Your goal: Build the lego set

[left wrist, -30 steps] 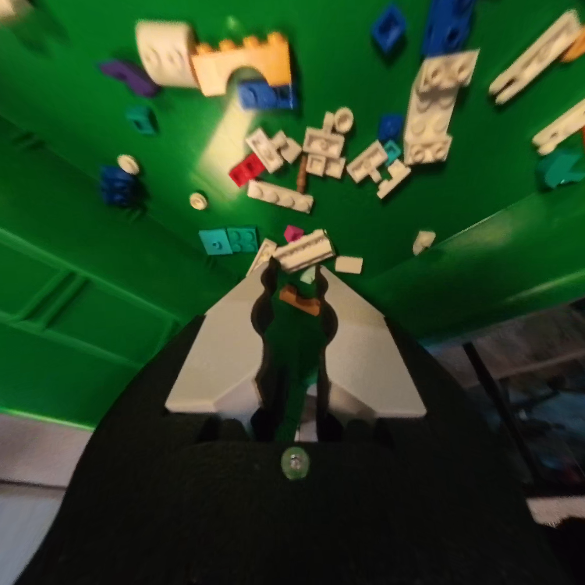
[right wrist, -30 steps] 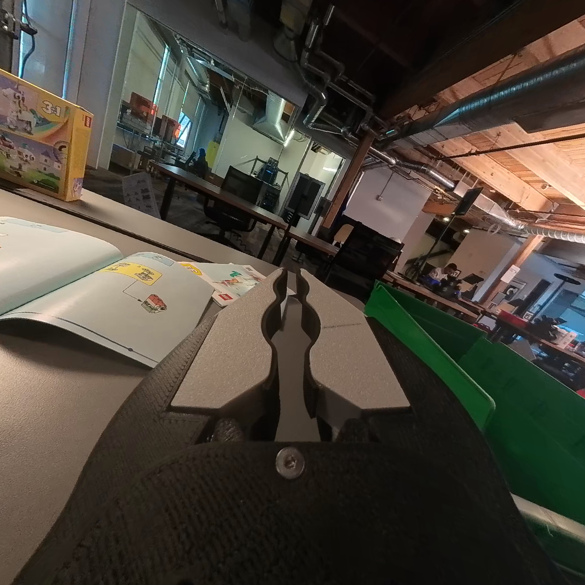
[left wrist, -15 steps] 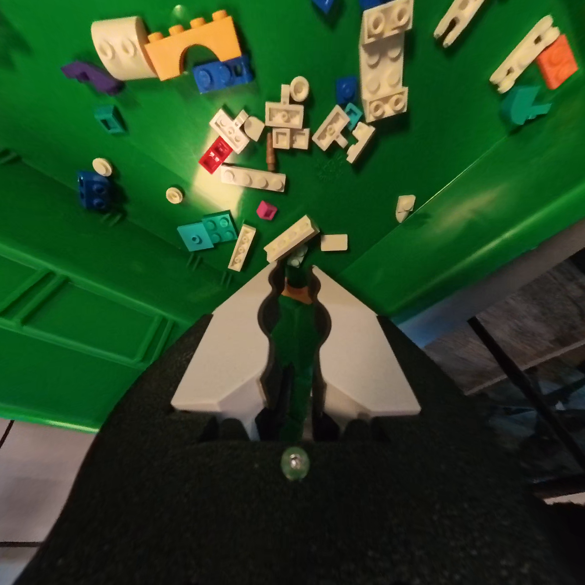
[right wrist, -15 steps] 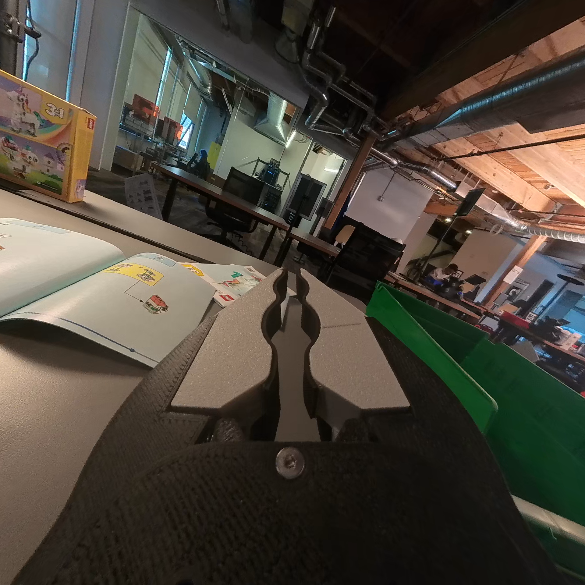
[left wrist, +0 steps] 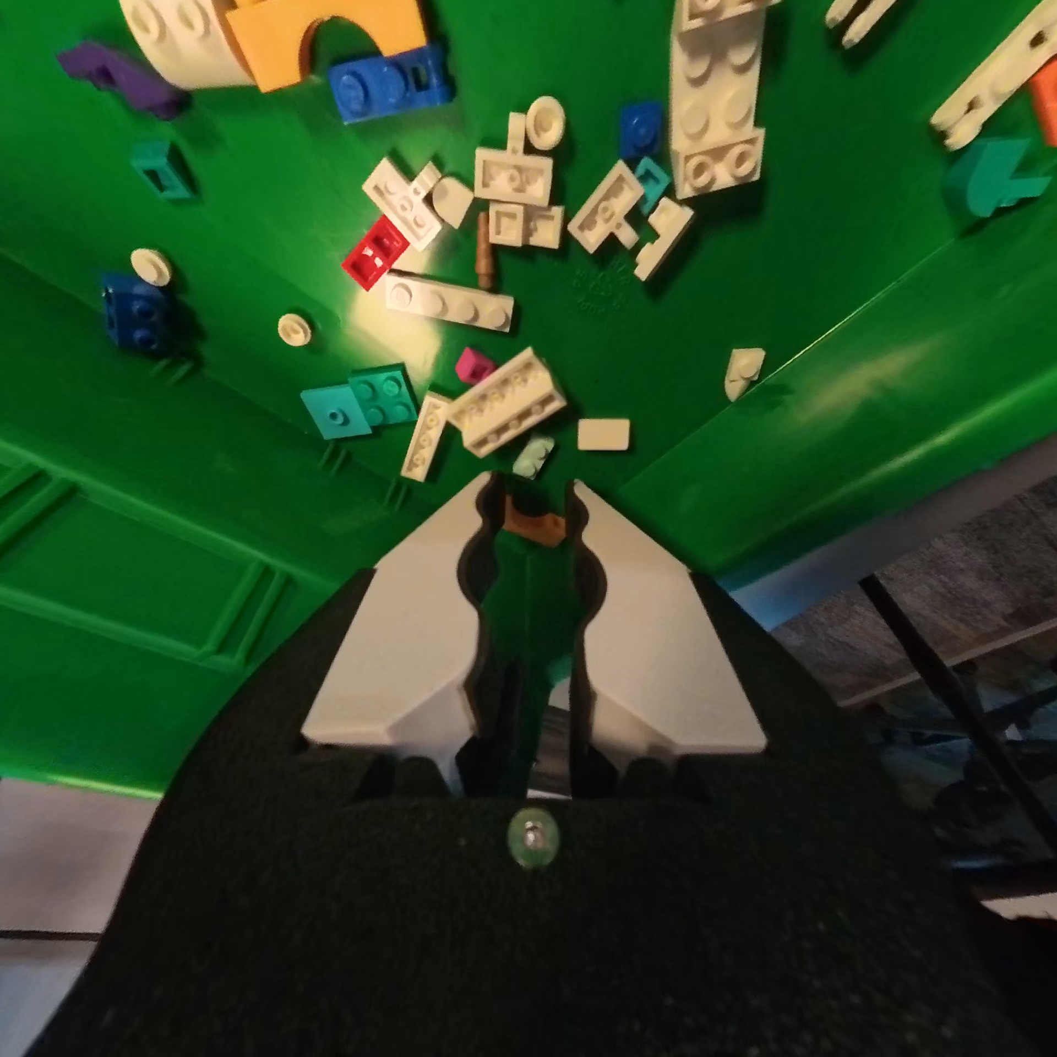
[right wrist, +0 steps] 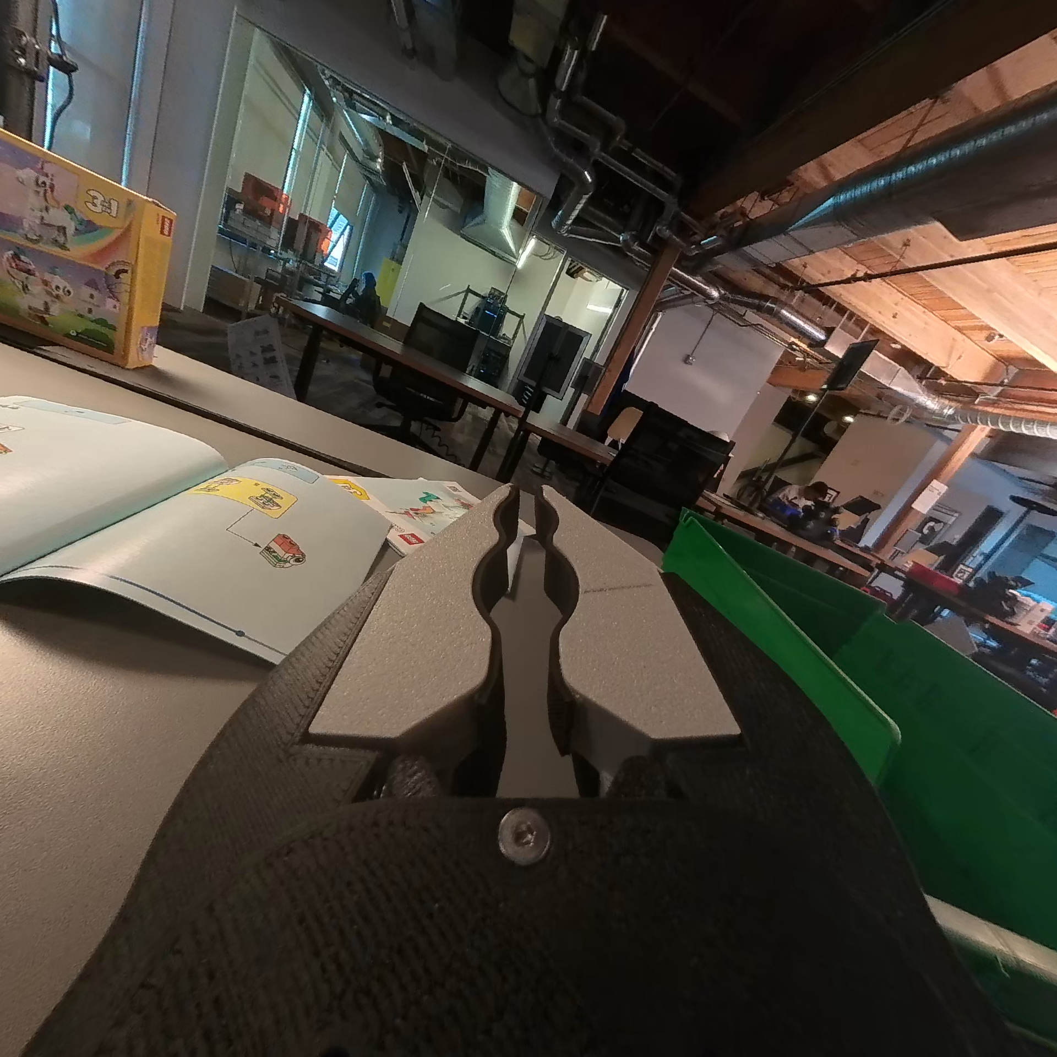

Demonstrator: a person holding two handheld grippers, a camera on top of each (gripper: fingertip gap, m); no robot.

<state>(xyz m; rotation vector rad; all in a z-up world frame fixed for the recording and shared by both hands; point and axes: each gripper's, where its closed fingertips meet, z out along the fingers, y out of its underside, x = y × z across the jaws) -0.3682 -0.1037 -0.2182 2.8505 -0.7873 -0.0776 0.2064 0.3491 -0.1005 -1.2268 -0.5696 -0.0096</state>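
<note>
Brown piece [left wrist: 529, 523] apparently pinched in left claw [left wrist: 535, 493], edged closer to bin [left wrist: 171, 600] floor than a moment ago; pick likely secured. Right claw [right wrist: 527, 496] unmoved, nearly pressed together, empty.

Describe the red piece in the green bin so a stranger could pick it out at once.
Look into the green bin under the left hand-held gripper, at the cluster of cream plates in the middle of its floor. The red piece lies at that cluster's left edge, just above the long cream four-stud plate. It is the only red brick there.
</note>
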